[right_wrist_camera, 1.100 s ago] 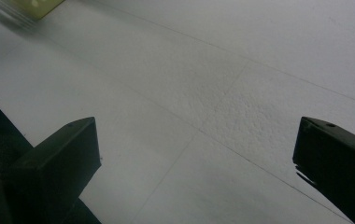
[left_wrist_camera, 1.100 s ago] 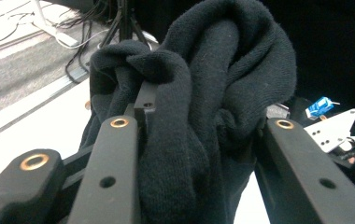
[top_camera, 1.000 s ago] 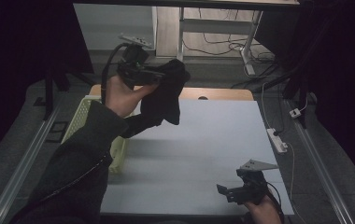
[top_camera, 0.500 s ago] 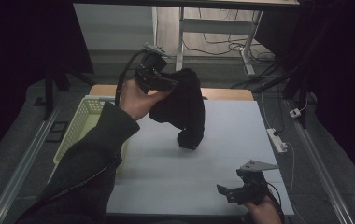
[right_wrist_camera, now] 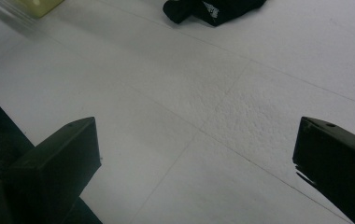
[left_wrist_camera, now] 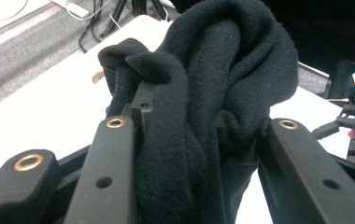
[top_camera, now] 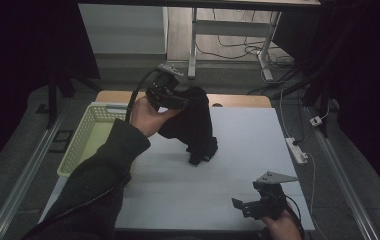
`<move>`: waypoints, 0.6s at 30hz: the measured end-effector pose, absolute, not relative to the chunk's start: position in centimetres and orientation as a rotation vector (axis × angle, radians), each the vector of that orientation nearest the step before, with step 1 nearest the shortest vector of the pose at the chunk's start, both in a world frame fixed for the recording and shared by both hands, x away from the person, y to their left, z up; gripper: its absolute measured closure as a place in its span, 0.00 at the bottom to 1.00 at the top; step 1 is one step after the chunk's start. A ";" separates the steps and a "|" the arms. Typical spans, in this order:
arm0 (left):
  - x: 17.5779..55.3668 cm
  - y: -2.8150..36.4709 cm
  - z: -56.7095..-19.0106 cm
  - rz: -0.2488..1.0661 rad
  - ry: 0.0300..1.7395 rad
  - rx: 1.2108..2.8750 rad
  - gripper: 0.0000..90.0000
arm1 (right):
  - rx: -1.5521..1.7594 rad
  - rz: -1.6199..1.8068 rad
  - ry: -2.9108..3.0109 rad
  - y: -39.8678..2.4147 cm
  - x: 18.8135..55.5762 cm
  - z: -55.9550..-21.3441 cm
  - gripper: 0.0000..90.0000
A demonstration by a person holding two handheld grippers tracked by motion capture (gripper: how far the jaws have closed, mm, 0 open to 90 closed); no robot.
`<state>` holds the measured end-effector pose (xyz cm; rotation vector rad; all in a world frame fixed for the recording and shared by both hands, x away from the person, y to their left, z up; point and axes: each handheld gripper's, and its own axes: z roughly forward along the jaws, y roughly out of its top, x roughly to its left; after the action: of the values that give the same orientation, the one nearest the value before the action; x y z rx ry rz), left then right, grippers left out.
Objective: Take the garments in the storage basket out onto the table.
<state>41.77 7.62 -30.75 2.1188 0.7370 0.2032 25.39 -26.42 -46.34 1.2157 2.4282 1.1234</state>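
A black knitted garment (top_camera: 196, 127) hangs from my left gripper (top_camera: 184, 102) above the middle of the white table (top_camera: 178, 190), and its lower end rests on the tabletop. In the left gripper view the cloth (left_wrist_camera: 203, 70) is bunched thickly between the two black jaws of the left gripper (left_wrist_camera: 203, 123). They have just been opening slightly, with the cloth still pressed between them. My right gripper (top_camera: 243, 207) sits low at the front right, open, with nothing between its fingers. In the right gripper view the right gripper (right_wrist_camera: 199, 154) faces bare table, with the garment's end (right_wrist_camera: 213, 9) far off.
A pale yellow basket (top_camera: 95, 117) stands at the table's left side, partly behind the left sleeve, and its corner (right_wrist_camera: 38, 5) shows in the right gripper view. A white power strip (top_camera: 296, 150) lies off the right edge. Desk legs and cables stand beyond the far edge.
My left hand has moved right and down with the garment, whose lower end has come to rest on the table. The right gripper has not moved.
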 end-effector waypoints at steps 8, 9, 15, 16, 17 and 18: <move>42.2 6.8 -34.3 0.206 0.757 2.183 0.65 | 1.209 1.120 2.430 -26.4 25.4 -46.3 0.01; 42.2 6.8 -34.3 0.206 0.757 2.183 0.65 | 1.208 1.116 2.432 -26.4 25.4 -46.3 0.01; 42.7 6.4 -37.6 0.185 0.776 2.204 0.64 | 1.206 1.111 2.432 -26.4 25.4 -46.3 0.01; 42.9 6.3 -38.7 0.178 0.782 2.209 0.64 | 1.206 1.111 2.433 -26.4 25.4 -46.3 0.01; 43.0 6.3 -39.2 0.175 0.781 2.214 0.63 | 1.206 1.110 2.434 -26.4 25.4 -46.3 0.01; 43.0 6.3 -39.2 0.175 0.781 2.214 0.63 | 1.201 1.110 2.434 -26.4 25.4 -46.3 0.01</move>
<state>42.95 6.26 -39.23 2.2143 0.7808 0.1750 25.36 -26.37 -46.33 1.2012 2.4336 1.1101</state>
